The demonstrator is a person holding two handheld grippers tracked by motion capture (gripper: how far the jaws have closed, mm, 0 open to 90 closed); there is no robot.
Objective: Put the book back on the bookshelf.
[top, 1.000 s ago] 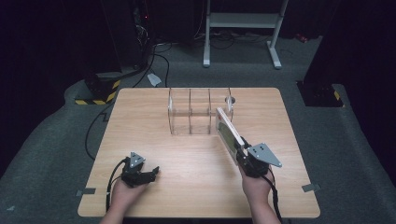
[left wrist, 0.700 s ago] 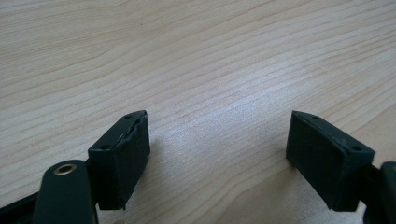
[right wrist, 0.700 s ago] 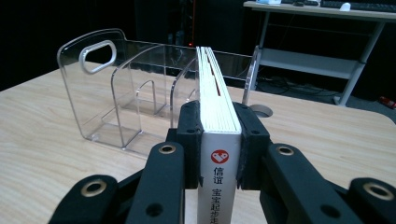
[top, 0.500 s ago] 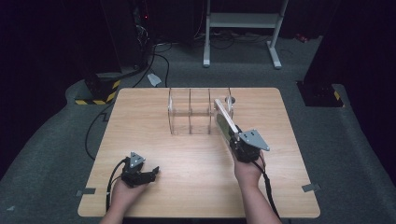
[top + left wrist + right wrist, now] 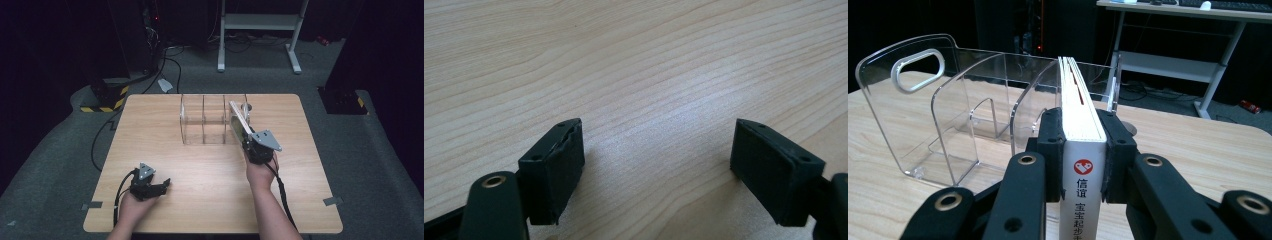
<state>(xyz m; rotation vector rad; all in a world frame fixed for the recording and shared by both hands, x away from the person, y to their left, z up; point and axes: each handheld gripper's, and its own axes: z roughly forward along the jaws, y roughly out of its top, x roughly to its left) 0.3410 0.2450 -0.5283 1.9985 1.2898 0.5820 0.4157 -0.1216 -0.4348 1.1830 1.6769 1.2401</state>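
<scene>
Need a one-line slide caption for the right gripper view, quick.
Right gripper clamps a white book spine-up, aimed at the clear acrylic rack on the wooden table.

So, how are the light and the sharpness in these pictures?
High view: table well lit, room around it dark. Right gripper view: book sharp, clear rack with pale glints along its edges. Left gripper view: soft sheen on the wood, fingers slightly blurred.

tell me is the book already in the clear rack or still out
Still out. The right gripper is shut on the book, holding it at the clear rack's right end slot, not yet seated inside.
</scene>
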